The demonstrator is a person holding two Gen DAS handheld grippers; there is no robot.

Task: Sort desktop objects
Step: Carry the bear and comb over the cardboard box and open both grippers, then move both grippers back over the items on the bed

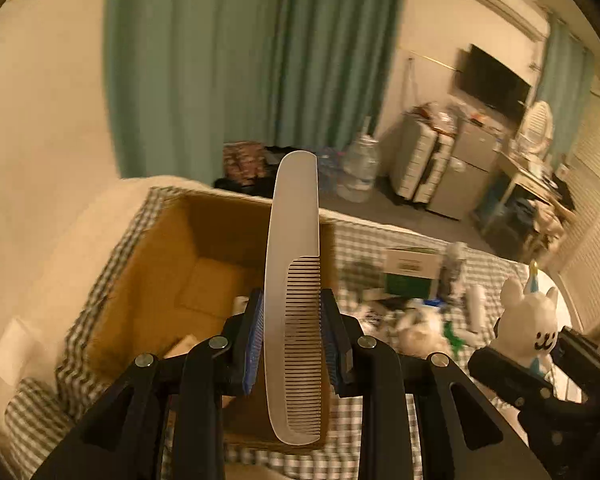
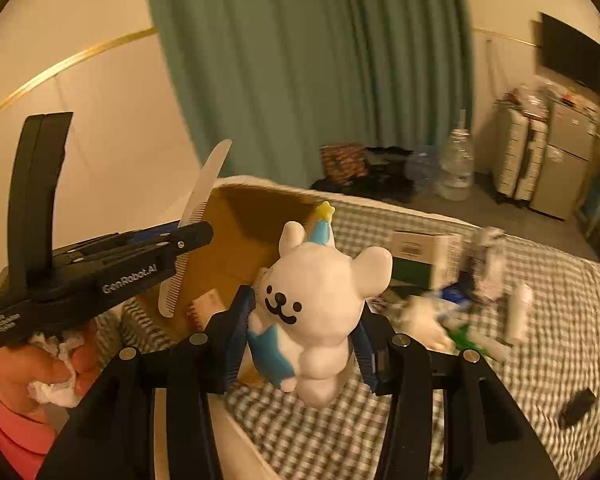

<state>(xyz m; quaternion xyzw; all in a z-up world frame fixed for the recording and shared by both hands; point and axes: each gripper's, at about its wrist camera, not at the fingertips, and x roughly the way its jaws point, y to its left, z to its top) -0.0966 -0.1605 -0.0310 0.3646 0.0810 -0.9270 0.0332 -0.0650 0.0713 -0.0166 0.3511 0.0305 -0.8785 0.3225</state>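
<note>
The left hand-held gripper (image 1: 292, 334) is clamping a white comb (image 1: 294, 280) across its toothed section, spine against one blue pad and tooth tips against the other, so the plain handle is projecting forward beyond the fingertips and over the open cardboard box (image 1: 140, 264) just ahead. The comb is reading as light, thin and stiff, probably plastic, though the warm light is making the material hard to judge; a smooth flat face may be slipping or pivoting between the pads, and the fine teeth may be flexing, so a hold on the solid handle would be the firmer one. The right hand-held gripper (image 2: 304, 332) is grasping a white bear figurine (image 2: 320, 300) with blue markings and a yellow star, pads pressing on its flanks, head tilted away from the wrist. It appears glossy, rigid and rounded, so it is likely heavier than the comb, slippery at the curves and perhaps breakable if dropped. The left wrist view is showing the comb's teeth, the pad contact and the box floor; the right wrist view alone is showing the person's hand (image 2: 40, 364) carrying the left tool with a crumpled tissue (image 2: 56, 390), plus the remaining clutter on the checked cloth (image 2: 560, 300) to the right of the fingers.
</note>
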